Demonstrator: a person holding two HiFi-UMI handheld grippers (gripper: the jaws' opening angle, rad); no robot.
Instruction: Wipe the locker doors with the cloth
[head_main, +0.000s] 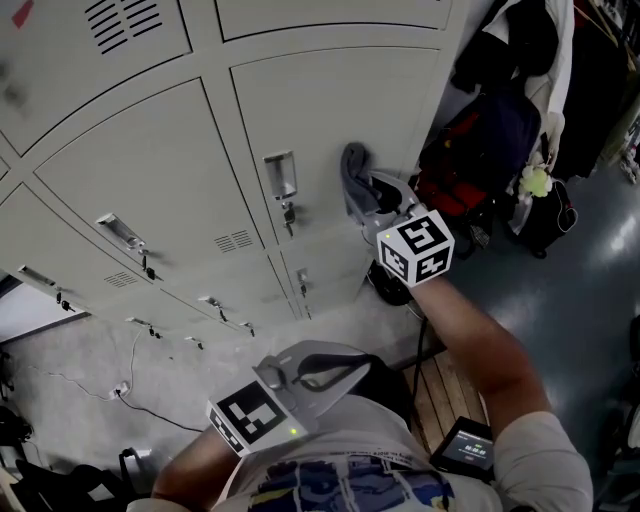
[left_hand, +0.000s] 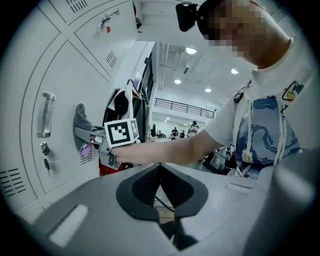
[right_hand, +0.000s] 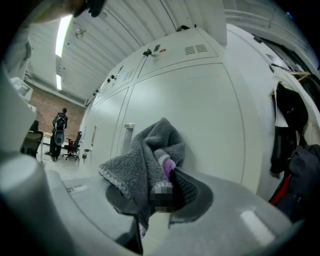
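Observation:
A bank of pale grey locker doors (head_main: 150, 160) fills the head view. My right gripper (head_main: 372, 195) is shut on a grey terry cloth (head_main: 353, 172) and presses it against the right part of one locker door (head_main: 330, 110), right of that door's metal handle (head_main: 281, 176). The right gripper view has the cloth (right_hand: 145, 155) bunched between the jaws against the door (right_hand: 200, 130). My left gripper (head_main: 345, 368) hangs low near the person's body, away from the lockers, jaws shut and empty (left_hand: 160, 170).
Dark jackets and bags (head_main: 500, 120) hang and sit right of the lockers. A wooden pallet (head_main: 440, 385) and a small screen device (head_main: 462, 445) lie on the floor by the person. Cables (head_main: 120, 385) trail on the floor at the left. Keys (head_main: 289, 215) hang below the handle.

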